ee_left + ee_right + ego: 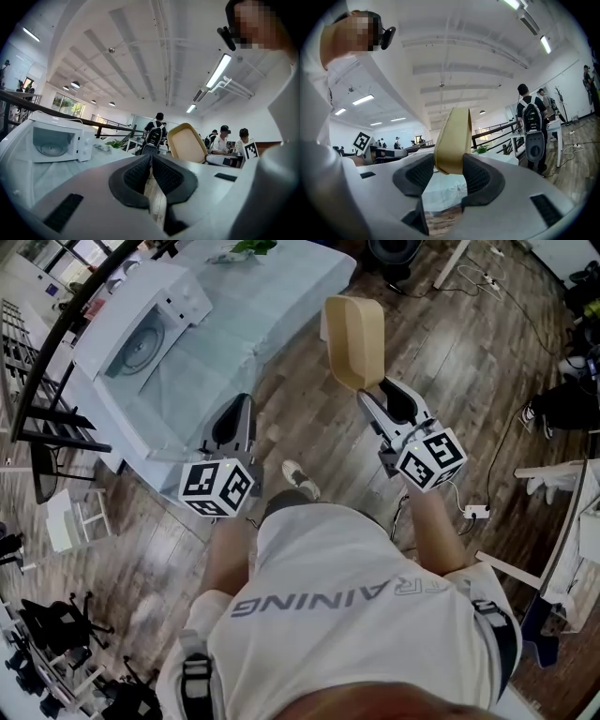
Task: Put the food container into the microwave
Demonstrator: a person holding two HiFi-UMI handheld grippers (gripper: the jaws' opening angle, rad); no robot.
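Note:
The food container is a shallow beige tub standing on edge, and my right gripper is shut on its rim over the wooden floor. In the right gripper view the container rises edge-on between the dark pads. A white microwave sits on the cloth-covered table at the upper left, its cavity and glass turntable showing. My left gripper hangs near the table's corner, its jaws shut with nothing in them. The left gripper view shows the microwave at left and the container at right.
A green item lies on the far end of the table. A black railing runs along the left. Cables and a power strip lie on the floor at right. Several people are in the background.

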